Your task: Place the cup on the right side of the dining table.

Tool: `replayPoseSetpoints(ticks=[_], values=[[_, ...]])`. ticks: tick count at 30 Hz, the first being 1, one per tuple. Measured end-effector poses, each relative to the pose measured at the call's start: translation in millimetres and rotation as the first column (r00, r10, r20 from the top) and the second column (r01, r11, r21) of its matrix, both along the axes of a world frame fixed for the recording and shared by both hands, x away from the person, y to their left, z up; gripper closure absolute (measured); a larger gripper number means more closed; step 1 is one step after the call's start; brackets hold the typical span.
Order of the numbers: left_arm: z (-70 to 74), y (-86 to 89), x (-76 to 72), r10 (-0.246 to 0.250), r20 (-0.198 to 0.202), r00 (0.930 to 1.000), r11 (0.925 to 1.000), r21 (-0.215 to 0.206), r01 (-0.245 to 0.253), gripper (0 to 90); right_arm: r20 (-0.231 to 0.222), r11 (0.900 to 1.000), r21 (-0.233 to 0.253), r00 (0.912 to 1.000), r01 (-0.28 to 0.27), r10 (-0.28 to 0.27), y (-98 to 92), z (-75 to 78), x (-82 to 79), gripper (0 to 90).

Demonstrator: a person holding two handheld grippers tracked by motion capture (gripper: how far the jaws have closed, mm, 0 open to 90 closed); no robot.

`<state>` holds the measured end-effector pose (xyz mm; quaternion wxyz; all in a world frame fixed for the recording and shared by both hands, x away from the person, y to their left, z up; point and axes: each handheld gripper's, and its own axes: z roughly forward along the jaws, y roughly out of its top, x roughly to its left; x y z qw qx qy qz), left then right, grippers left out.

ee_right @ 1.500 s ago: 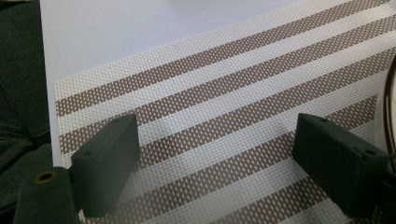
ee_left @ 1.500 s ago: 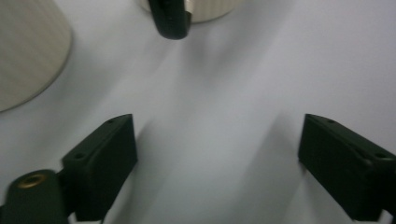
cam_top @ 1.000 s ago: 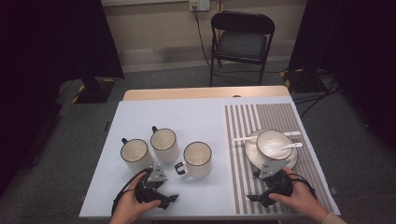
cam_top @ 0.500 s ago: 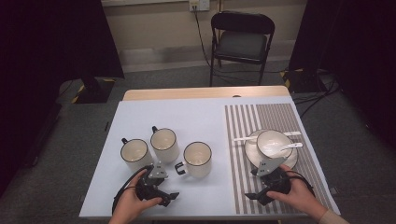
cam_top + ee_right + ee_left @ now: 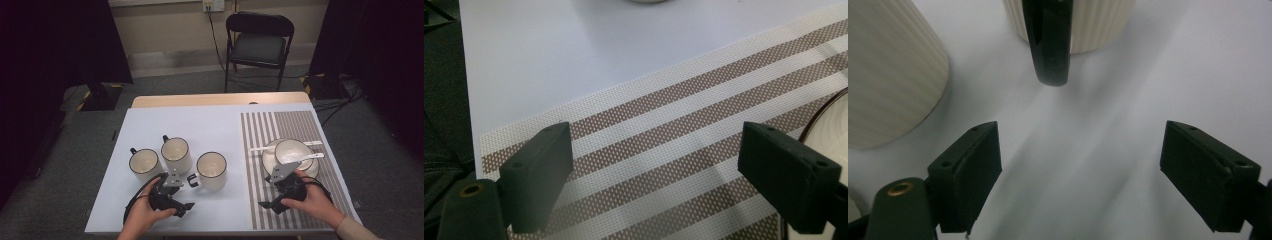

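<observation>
Three cream mugs with black rims stand on the white table [image 5: 215,125]: a left mug [image 5: 145,164], a middle mug [image 5: 176,154] and a right mug [image 5: 212,170]. My left gripper [image 5: 182,194] is open near the front edge, pointing at the right mug's black handle [image 5: 1050,45], which lies ahead of the jaws with a gap. Another mug [image 5: 888,75] stands to its left. My right gripper [image 5: 268,191] is open and empty over the striped placemat [image 5: 674,125]. A white bowl [image 5: 292,150] sits on a plate [image 5: 268,159] just beyond it.
Two white spoons [image 5: 305,156] lie across the bowl and plate. The plate's rim [image 5: 829,115] shows at the right of the right gripper view. A black folding chair [image 5: 259,45] stands behind the table. The table's front edge runs just below both hands.
The right gripper has moved slightly left and nearer the front edge, turning away from the plate. The left gripper has barely moved.
</observation>
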<state>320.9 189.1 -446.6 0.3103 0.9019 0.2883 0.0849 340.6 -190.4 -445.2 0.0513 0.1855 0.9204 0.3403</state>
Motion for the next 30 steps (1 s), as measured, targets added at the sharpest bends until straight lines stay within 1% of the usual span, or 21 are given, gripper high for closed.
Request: replayPoseSetpoints(ticks=[1,3,4,9,12,19,24,27,30], values=[[0.8,-0.4,0.6,0.003,-0.002,1.0,1.0,0.007,-0.003,16.3,0.0,1.0,-0.002,1.0,-0.003,0.003,1.3,1.5,2.1,14.1],[2.5,-1.9,2.8,0.003,-0.001,1.0,1.0,0.001,-0.003,16.3,0.002,1.0,-0.005,1.0,-0.003,0.003,2.8,3.5,3.9,14.0],[3.3,-2.2,3.4,0.0,0.001,1.0,1.0,0.004,0.0,16.3,0.009,1.0,-0.007,0.9999,-0.007,0.008,3.4,4.6,5.1,14.0],[6.4,-4.2,5.3,0.004,0.0,1.0,1.0,0.007,-0.004,16.4,0.011,1.0,-0.007,0.9999,-0.009,0.009,6.3,10.5,9.5,14.0],[8.3,-5.9,6.3,0.001,0.0,1.0,0.9999,0.012,-0.001,16.4,0.01,1.0,-0.006,0.9999,-0.004,0.004,7.1,12.1,11.2,14.0],[10.8,-9.2,10.1,0.007,0.004,1.0,1.0,0.004,-0.007,16.4,0.016,1.0,-0.015,0.9999,-0.006,0.006,10.3,17.1,18.0,14.0],[12.9,-10.2,12.8,0.0,-0.002,1.0,0.9999,0.015,0.0,16.4,0.024,1.0,-0.016,0.9997,-0.007,0.007,12.0,21.1,21.4,14.0],[14.0,-11.5,13.9,0.008,0.004,1.0,0.9999,0.007,-0.008,16.4,0.021,1.0,-0.02,0.9998,-0.003,0.004,13.1,23.9,24.0,14.0],[14.9,-11.9,14.6,0.002,0.005,1.0,0.9999,0.011,-0.002,16.3,0.024,1.0,-0.02,0.9997,-0.008,0.009,13.3,24.6,25.6,13.9]])
